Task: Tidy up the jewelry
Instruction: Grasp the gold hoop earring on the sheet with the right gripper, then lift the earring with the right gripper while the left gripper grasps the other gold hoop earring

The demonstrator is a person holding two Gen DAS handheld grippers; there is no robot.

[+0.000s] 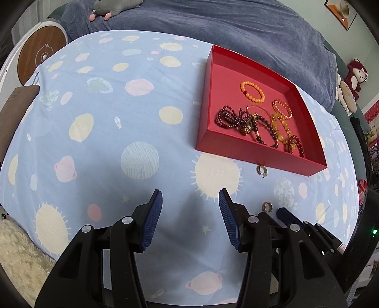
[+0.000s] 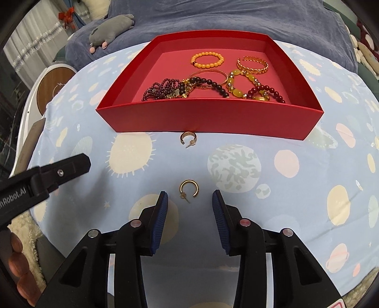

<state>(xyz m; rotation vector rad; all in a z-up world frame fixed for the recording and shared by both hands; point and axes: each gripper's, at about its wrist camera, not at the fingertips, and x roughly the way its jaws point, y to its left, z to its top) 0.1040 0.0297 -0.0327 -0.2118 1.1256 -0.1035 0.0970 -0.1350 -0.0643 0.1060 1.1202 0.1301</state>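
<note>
A red box (image 2: pixel 208 118) sits on the planet-print sheet and holds several bead bracelets, among them an orange one (image 2: pixel 207 60) and a gold cuff (image 2: pixel 253 65). One gold hoop earring (image 2: pixel 188 138) lies just outside the box's near wall. A second hoop earring (image 2: pixel 189 189) lies on the sheet just ahead of my right gripper (image 2: pixel 190 193), level with the gap between its fingertips; the blue pads stand open and do not touch it. My left gripper (image 1: pixel 190 196) is open over bare sheet, left of both earrings (image 1: pixel 261 170) (image 1: pixel 267 206) and the box (image 1: pixel 248 151).
A blue blanket (image 2: pixel 225 21) with a grey plush toy (image 2: pixel 111 29) lies behind the box. A round wood-topped stand (image 1: pixel 40 53) is at the far left. Stuffed toys (image 1: pixel 353 83) sit at the right. A fluffy cream rug (image 1: pixel 19 255) lies at the lower left. A hand (image 2: pixel 16 260) holds the left gripper.
</note>
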